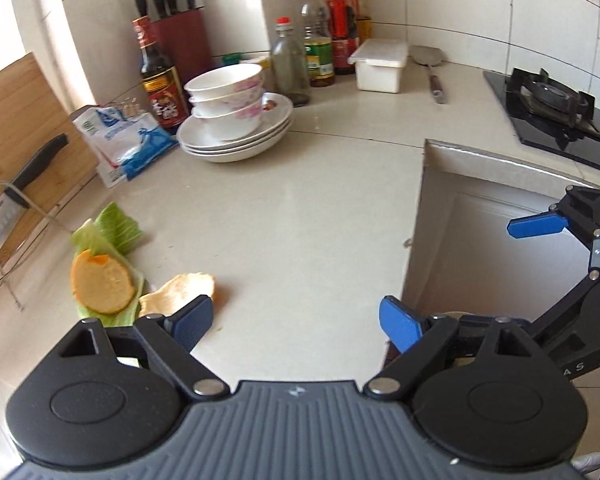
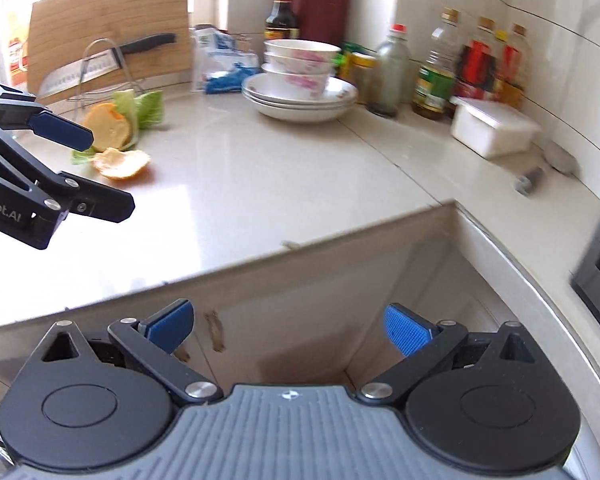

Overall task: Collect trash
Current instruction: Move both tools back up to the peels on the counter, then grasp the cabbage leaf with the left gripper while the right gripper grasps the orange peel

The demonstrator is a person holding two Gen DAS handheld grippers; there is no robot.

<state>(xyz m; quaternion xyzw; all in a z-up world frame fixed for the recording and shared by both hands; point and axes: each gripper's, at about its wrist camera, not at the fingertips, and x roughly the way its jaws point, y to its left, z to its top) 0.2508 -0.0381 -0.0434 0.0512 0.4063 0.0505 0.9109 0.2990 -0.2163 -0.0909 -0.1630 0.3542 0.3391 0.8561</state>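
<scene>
The trash lies in a small heap at the near left of the countertop [image 1: 300, 216]: two pieces of orange peel [image 1: 102, 286] and a few torn cabbage leaves [image 1: 118, 228], with a wire rack and a leaning cutting board [image 1: 24, 120] just left of them. The rounder peel sits pith-up on a leaf, and the smaller curled peel [image 1: 180, 290] rests just to its right, touching the heap. By the look of them these scraps should be very light, limp and a little damp; the peel is likely leathery enough to take a firm pinch across its curled edge, while the leaves are soft, may tear or slide on the smooth stone, and are probably best pinched together with the peel on top or taken by the thicker pale rib. The left gripper [image 1: 296, 322] hovers at the near edge beside the small peel, jaws spread wide with nothing between them. The right gripper [image 2: 288, 330] hangs out past the counter's front edge over the cabinet recess, jaws likewise wide apart and empty. Farther back stand stacked bowls on plates [image 1: 236, 120], bottles, a white lidded box [image 1: 380, 64] and, at far right, the stove [image 1: 548, 96].
</scene>
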